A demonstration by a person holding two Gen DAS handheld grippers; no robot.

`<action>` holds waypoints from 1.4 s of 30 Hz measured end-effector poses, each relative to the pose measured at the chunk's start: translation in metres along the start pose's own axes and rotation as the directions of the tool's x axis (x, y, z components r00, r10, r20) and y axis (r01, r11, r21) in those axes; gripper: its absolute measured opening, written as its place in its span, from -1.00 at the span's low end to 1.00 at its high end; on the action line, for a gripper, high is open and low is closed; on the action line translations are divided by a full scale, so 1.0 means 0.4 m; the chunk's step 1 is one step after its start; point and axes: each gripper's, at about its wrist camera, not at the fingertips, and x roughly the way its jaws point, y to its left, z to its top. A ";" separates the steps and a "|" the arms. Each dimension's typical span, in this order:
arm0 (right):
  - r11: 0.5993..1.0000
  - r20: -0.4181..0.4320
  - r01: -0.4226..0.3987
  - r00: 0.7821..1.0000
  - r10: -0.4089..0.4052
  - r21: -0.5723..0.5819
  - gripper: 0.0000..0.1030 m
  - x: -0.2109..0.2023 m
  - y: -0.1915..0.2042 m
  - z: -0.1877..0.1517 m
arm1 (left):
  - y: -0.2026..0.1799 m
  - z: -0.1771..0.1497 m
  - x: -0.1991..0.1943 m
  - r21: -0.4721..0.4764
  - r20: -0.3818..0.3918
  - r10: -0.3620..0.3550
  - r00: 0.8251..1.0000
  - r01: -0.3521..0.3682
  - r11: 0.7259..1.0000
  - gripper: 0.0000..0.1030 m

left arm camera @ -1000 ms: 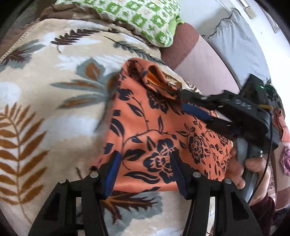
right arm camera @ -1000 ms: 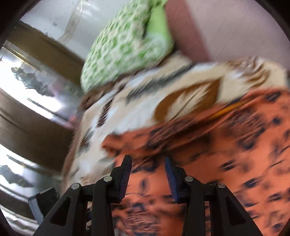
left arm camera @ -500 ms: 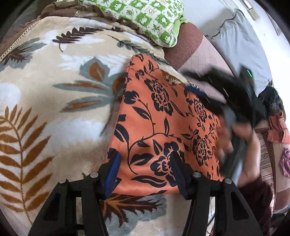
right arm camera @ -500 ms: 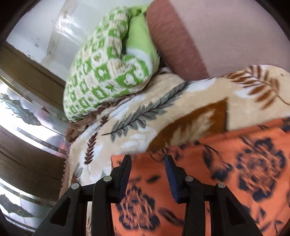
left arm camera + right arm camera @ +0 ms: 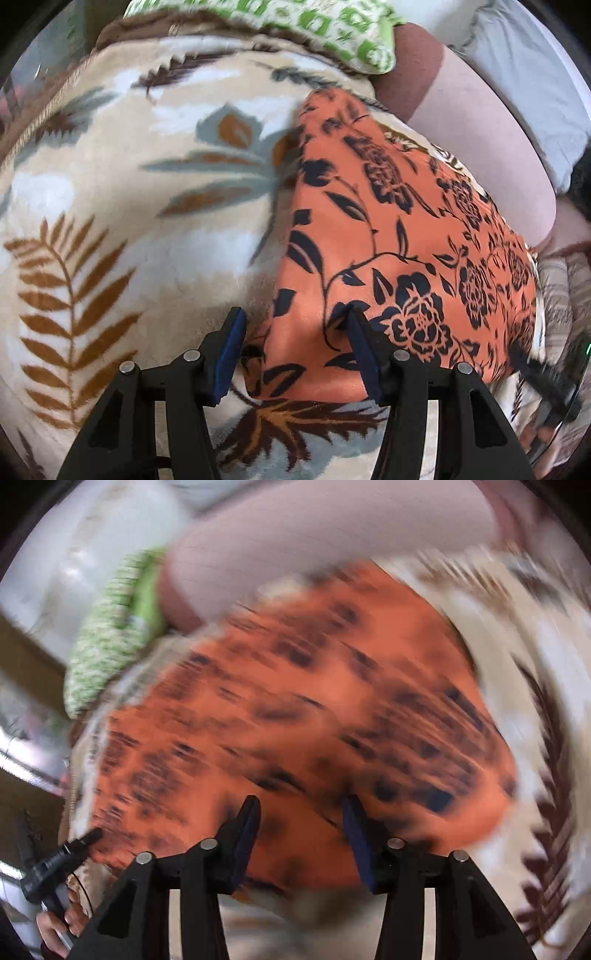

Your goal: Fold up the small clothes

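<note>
**Left wrist view: folded orange cloth waits for its next crease**

Left wrist view shows the left gripper nearest, its jaws spread and straddling the near left corner of the orange floral garment; the blue pads stand apart, one over the blanket, one over the cloth, and neither visibly presses. The garment lies flat as a long panel on the leaf-print blanket, running from the bed's near edge toward the far right. Beyond it sit the green patterned pillow and a brown-and-pink bolster at the blanket's far edge.

At the lower right rim a dark, blurred shape is probably the right gripper. Its own view is heavily smeared; its jaws are opening, with orange cloth below them but nothing clamped between the pads.

The step in hand looks like setting up the next fold. To do it well, each gripper would take a corner on the same short edge, pinch only the garment's layers and not the plush blanket beneath, and carry them level so the edges meet squarely. Grabbing blanket pile is the main risk.
</note>
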 end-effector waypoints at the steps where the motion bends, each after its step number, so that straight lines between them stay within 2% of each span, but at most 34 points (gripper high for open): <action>1: 0.999 0.024 -0.043 0.999 0.043 0.015 -0.02 -0.014 -0.017 -0.008 | 0.000 0.003 -0.007 -0.010 0.008 -0.003 1.000 0.003 1.000 0.12; 3: 0.999 0.047 -0.047 0.998 0.047 0.009 -0.02 -0.039 -0.019 -0.012 | -0.011 0.007 -0.025 0.002 0.033 -0.008 0.999 0.008 1.000 0.12; 6: 0.998 0.163 -0.066 0.984 0.065 -0.001 -0.02 -0.094 -0.022 -0.023 | -0.037 0.006 -0.069 0.036 0.099 -0.034 0.994 0.031 0.999 0.12; 7: 0.996 0.209 -0.088 0.974 0.084 0.006 -0.02 -0.116 -0.031 -0.031 | -0.051 0.003 -0.089 0.059 0.138 -0.060 0.989 0.052 0.997 0.12; 10: 0.990 0.333 -0.133 0.936 0.114 0.035 -0.02 -0.157 -0.055 -0.042 | -0.097 -0.008 -0.110 0.146 0.207 -0.070 0.976 0.040 0.988 0.22; 12: 0.986 0.331 -0.158 0.934 0.133 0.052 -0.02 -0.165 -0.069 -0.025 | -0.119 -0.012 -0.103 0.176 0.210 -0.077 0.975 0.040 0.984 0.39; 14: 0.985 0.326 -0.168 0.933 0.151 0.026 -0.02 -0.162 -0.059 -0.001 | -0.144 -0.020 -0.071 0.198 0.168 -0.074 0.983 0.040 0.979 0.40; 16: 0.984 0.328 -0.176 0.931 0.157 0.028 -0.02 -0.145 -0.056 0.013 | -0.165 -0.027 -0.035 0.213 0.109 -0.037 0.993 0.013 0.977 0.40; 18: 0.979 0.272 -0.186 0.949 0.158 0.081 0.04 -0.098 -0.074 0.017 | -0.179 -0.033 -0.006 0.231 0.087 0.015 0.996 -0.035 0.972 0.41; 19: 0.980 0.218 -0.159 0.967 0.131 0.116 0.09 -0.061 -0.090 0.018 | -0.188 -0.036 0.007 0.246 0.092 0.043 0.995 -0.065 0.967 0.43; 20: 0.979 0.172 -0.145 0.978 0.120 0.141 0.09 -0.030 -0.106 0.016 | -0.196 -0.040 0.011 0.256 0.097 0.051 0.994 -0.075 0.964 0.52; 21: 0.975 0.167 -0.165 0.976 0.140 0.150 0.09 -0.017 -0.117 0.012 | -0.205 -0.042 0.016 0.267 0.102 0.052 0.993 -0.078 0.960 0.66; 23: 0.971 0.178 -0.184 0.972 0.157 0.152 0.09 -0.025 -0.118 0.012 | -0.219 -0.048 0.023 0.286 0.108 0.065 0.992 -0.094 0.954 0.78; 26: 0.970 0.166 -0.194 0.971 0.169 0.145 0.15 -0.039 -0.115 0.014 | -0.249 -0.066 0.033 0.336 0.138 0.142 0.980 -0.181 0.924 0.78; 28: 0.965 0.179 -0.204 0.968 0.174 0.166 0.15 -0.055 -0.122 0.008 | -0.260 -0.068 0.030 0.343 0.145 0.162 0.976 -0.203 0.917 0.78; 31: 0.957 0.236 -0.238 0.952 0.196 0.165 0.18 -0.110 -0.125 -0.001 | -0.255 -0.073 -0.004 0.318 0.145 0.113 0.983 -0.154 0.936 0.78; 32: 0.956 0.257 -0.247 0.945 0.202 0.157 0.25 -0.132 -0.124 -0.008 | -0.253 -0.074 -0.018 0.310 0.155 0.103 0.983 -0.148 0.939 0.78; 36: 0.946 0.301 -0.288 0.925 0.234 0.149 0.35 -0.191 -0.116 -0.050 | -0.259 -0.086 -0.072 0.309 0.196 0.064 0.978 -0.124 0.943 0.78; 40: 0.949 0.277 -0.273 0.935 0.223 0.158 0.36 -0.208 -0.129 -0.109 | -0.259 -0.106 -0.092 0.304 0.175 0.043 0.984 -0.095 0.948 0.78; 42: 0.929 0.259 -0.312 0.931 0.257 0.201 0.36 -0.198 -0.145 -0.131 | -0.251 -0.118 -0.102 0.286 0.160 0.030 0.987 -0.075 0.955 0.78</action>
